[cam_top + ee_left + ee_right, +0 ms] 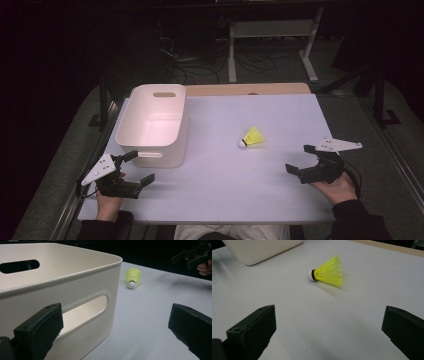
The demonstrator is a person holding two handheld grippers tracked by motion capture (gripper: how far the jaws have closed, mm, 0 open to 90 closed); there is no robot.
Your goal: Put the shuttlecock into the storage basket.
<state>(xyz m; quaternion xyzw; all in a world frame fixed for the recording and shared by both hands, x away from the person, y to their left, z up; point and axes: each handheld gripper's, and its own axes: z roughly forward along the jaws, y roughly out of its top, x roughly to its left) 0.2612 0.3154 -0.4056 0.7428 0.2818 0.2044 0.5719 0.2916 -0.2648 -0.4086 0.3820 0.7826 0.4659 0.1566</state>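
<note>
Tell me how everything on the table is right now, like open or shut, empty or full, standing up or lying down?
White bin: upright, empty inside, nothing touching it.
Yellow shuttlecock: lying on its side on the table, apart from the bin, not held.
Left hand-held gripper: open, holding nothing, near the bin's handle slot.
Right hand-held gripper: open, holding nothing, pointed toward the shuttlecock.

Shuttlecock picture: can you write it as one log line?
shuttlecock: on its side on table | bin: empty | left gripper: open, beside bin | right gripper: open, holding nothing
</note>
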